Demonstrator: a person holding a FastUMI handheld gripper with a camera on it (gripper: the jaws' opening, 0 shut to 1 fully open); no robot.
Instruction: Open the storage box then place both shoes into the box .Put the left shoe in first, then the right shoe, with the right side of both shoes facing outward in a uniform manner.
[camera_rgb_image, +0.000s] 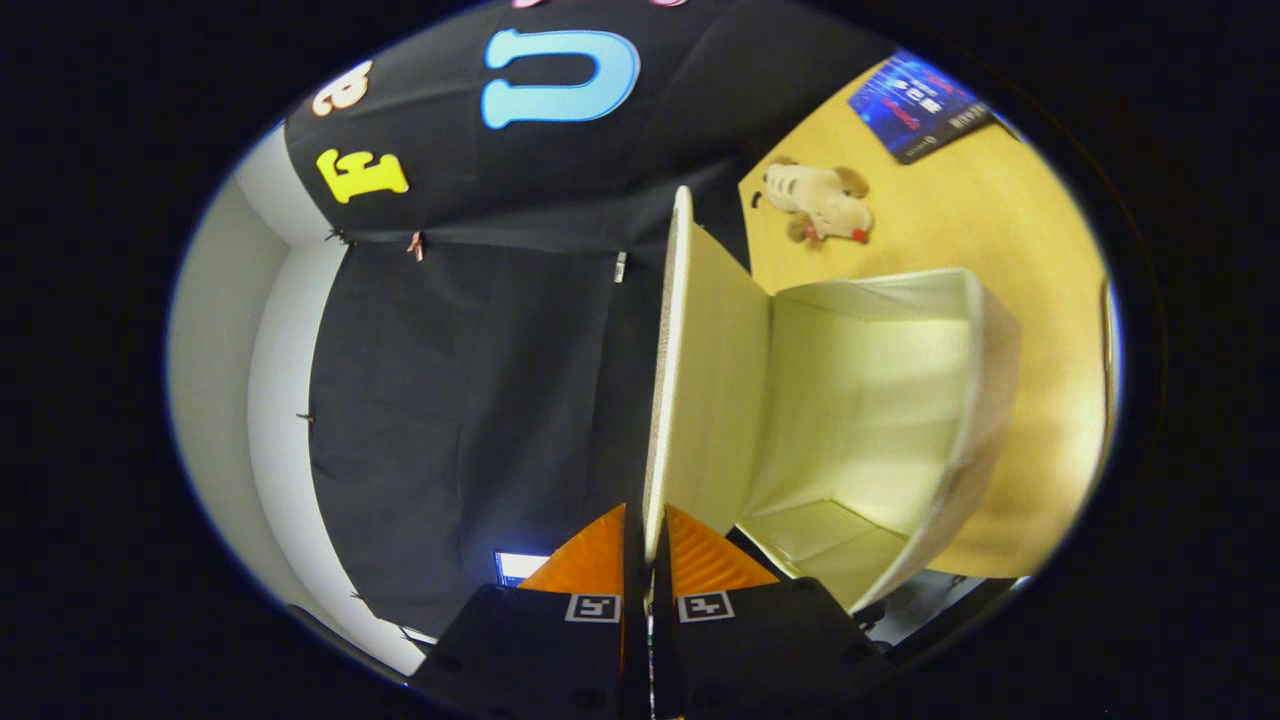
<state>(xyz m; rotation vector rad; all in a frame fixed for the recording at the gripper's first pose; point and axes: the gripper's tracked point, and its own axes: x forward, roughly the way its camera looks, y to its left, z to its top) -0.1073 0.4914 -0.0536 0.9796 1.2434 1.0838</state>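
Two tongs (647, 535) fingers clamp box lid (700, 390)

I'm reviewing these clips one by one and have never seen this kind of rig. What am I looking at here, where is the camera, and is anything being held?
This is no robot arm: a person carries a handheld two-finger tool, and the camera rides on it, looking forward along the fingers. The view appears rolled sideways, so the wooden table looks upright. The fingers are closed on the edge of the lid of a pale storage box, holding it swung open. The part of the box's inside that shows has nothing in it. Beyond the box, a plush toy and a dark booklet lie on the table.
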